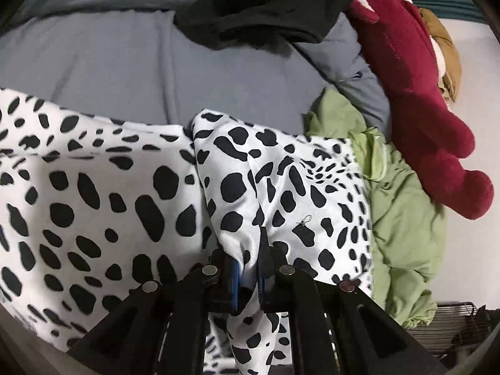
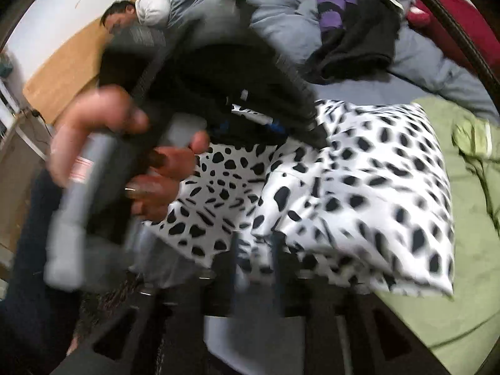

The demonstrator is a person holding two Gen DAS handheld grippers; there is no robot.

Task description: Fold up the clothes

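Both wrist cameras look steeply down along their own fingers, close above the bed (image 1: 125, 62). The views share the spotted garment (image 1: 281, 187), green cloth (image 1: 403, 218) and black clothing (image 1: 265, 12); the right view is motion-blurred.
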